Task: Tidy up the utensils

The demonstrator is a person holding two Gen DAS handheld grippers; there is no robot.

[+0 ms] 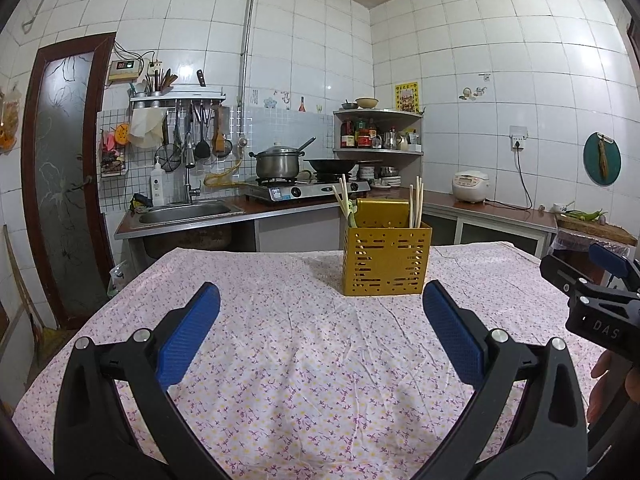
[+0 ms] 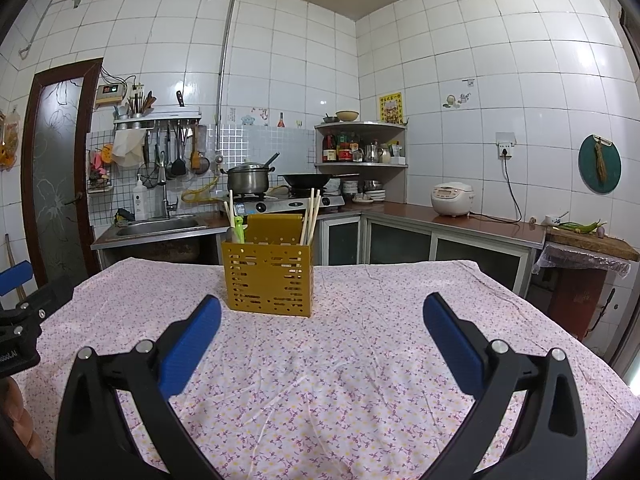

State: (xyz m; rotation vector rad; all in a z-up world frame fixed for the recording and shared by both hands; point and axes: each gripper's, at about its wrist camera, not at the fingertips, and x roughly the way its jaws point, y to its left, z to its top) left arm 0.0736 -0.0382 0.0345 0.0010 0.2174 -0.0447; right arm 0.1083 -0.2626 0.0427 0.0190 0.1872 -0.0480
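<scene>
Blue-padded left gripper hangs spread wide and empty above the floral-clothed tabletop; the right gripper beside it gapes wide too, holding nothing. Beyond both, near the tabletop's far edge, stands a yellow perforated utensil holder with chopsticks upright inside.

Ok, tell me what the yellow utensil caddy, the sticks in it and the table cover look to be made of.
Utensil caddy: likely painted sheet metal with a matte mustard finish, judging by its thin flat walls and punched slots; plastic is possible. Chopsticks: pale, unvarnished-looking wood or bamboo. Tablecloth: thin woven fabric, wrinkled and printed with small flowers.
</scene>
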